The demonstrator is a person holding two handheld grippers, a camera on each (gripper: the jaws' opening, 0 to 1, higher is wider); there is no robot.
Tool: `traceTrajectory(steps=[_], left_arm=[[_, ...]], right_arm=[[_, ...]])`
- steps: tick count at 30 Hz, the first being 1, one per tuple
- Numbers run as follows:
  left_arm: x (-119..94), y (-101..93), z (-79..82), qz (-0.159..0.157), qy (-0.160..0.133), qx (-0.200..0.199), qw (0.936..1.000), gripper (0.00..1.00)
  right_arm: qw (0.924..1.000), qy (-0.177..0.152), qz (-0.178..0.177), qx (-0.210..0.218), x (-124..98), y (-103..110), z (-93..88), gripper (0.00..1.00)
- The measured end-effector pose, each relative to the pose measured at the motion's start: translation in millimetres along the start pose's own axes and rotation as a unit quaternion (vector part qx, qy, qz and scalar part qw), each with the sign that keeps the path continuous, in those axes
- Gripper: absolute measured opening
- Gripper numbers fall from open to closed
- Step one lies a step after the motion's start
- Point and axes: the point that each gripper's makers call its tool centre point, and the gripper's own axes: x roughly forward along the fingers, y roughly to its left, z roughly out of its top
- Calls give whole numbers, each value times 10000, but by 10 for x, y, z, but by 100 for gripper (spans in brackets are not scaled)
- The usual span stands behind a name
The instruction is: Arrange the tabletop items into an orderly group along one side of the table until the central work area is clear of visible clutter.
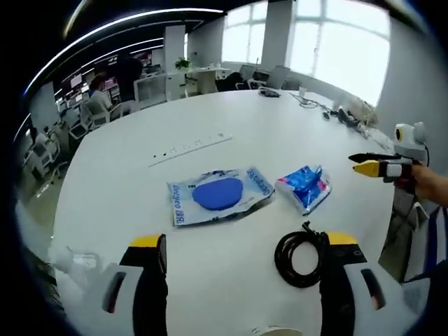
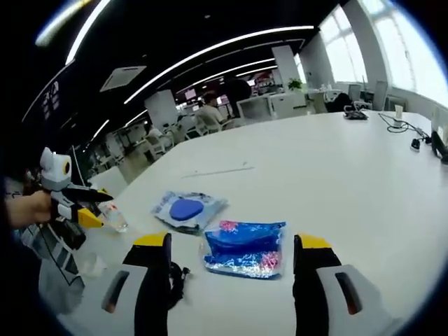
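Broad bare white surface (image 1: 280, 133) is left open beyond three obstacles clustered near its edge: a flat blue-disc packet (image 1: 219, 195), a blue crinkled pouch (image 1: 304, 187) just beside it, and a coiled black cable (image 1: 299, 257).

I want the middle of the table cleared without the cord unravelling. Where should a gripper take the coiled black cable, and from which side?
Probably across the bundled loops of the coiled black cable, on the arc away from the loose plug end. It lies flat on the white table, so come from above, one jaw inside the ring, one outside. The left gripper, open, is nearest.
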Motion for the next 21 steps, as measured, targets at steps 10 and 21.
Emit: traceTrajectory(steps=[10,21], left_arm=[[-155,216,-158,35,-11,-196,9998,87],[-121,292,-244,-69,84,-220,9997,85]], right_arm=[[10000,43,-19,-76,-59,82,-30,69],[9999,105,-18,-125,6,179,-58,71]])
